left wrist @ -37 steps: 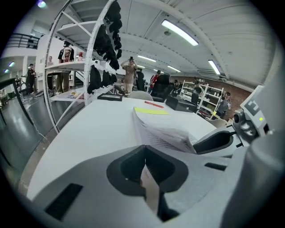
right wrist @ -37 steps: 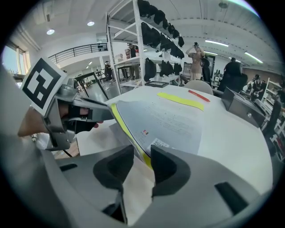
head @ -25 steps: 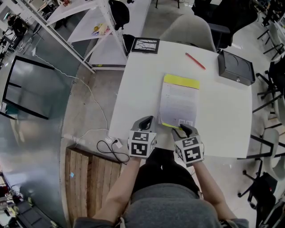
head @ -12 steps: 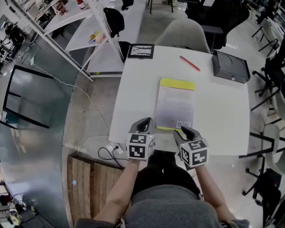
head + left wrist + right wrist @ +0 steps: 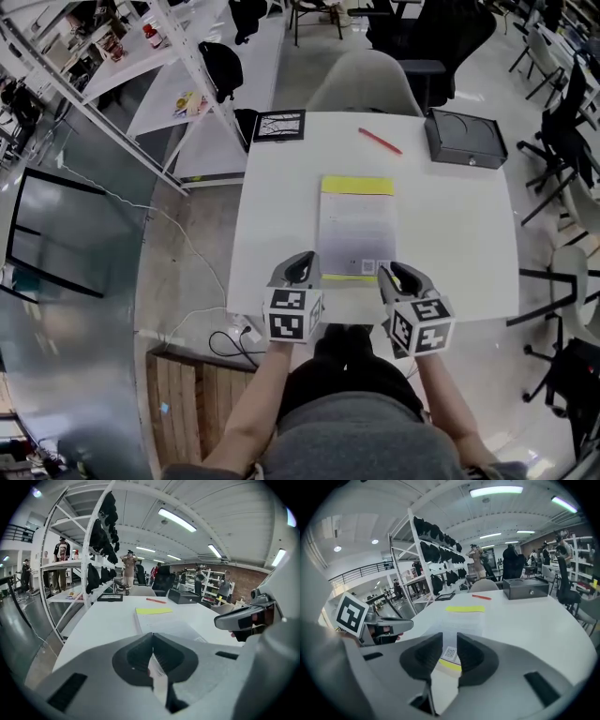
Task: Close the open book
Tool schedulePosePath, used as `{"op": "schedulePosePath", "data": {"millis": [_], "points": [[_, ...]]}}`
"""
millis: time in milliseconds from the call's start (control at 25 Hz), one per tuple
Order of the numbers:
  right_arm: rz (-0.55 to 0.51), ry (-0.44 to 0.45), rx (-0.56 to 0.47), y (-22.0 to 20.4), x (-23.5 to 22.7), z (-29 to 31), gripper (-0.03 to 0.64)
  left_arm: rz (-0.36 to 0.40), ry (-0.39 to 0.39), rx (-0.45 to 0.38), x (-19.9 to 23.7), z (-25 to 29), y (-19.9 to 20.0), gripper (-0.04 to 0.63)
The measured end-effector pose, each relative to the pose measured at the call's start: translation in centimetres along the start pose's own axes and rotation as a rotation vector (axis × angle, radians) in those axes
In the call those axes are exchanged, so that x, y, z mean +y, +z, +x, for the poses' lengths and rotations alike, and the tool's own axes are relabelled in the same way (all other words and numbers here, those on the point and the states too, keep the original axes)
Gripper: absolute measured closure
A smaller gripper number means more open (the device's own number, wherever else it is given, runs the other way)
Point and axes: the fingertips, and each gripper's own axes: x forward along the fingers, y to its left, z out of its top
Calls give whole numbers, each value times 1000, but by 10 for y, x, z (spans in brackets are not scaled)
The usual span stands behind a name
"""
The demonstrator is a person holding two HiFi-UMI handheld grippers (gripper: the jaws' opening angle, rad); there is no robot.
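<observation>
The book (image 5: 356,225) lies flat and closed on the white table (image 5: 459,216), pale cover up, with a yellow strip at its far end and another at its near edge. My left gripper (image 5: 302,263) hovers over the table's front edge, left of the book's near corner, jaws shut and empty. My right gripper (image 5: 395,273) hangs just off the book's near right corner, apart from it; its jaws are closing with nothing between them. In the left gripper view the book (image 5: 159,620) lies beyond the shut gripper (image 5: 151,641). In the right gripper view the book (image 5: 464,616) shows through the narrow gap of the right gripper (image 5: 449,641).
A red pen (image 5: 379,141), a black box (image 5: 466,138) and a framed picture (image 5: 279,125) sit at the table's far side. A grey chair (image 5: 367,82) stands behind it. Shelving stands to the left, cables (image 5: 230,337) and a wooden pallet (image 5: 183,394) lie on the floor.
Both grippers have lifted and drawn back from the book's near edge toward the person. The right gripper's jaws have narrowed. The book has stayed flat.
</observation>
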Motion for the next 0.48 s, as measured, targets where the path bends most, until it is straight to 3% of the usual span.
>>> {"op": "schedulePosePath", "data": {"millis": [480], "points": [[96, -120, -157, 30, -31, -36, 594, 47, -29, -37, -12, 1, 21, 589]]}}
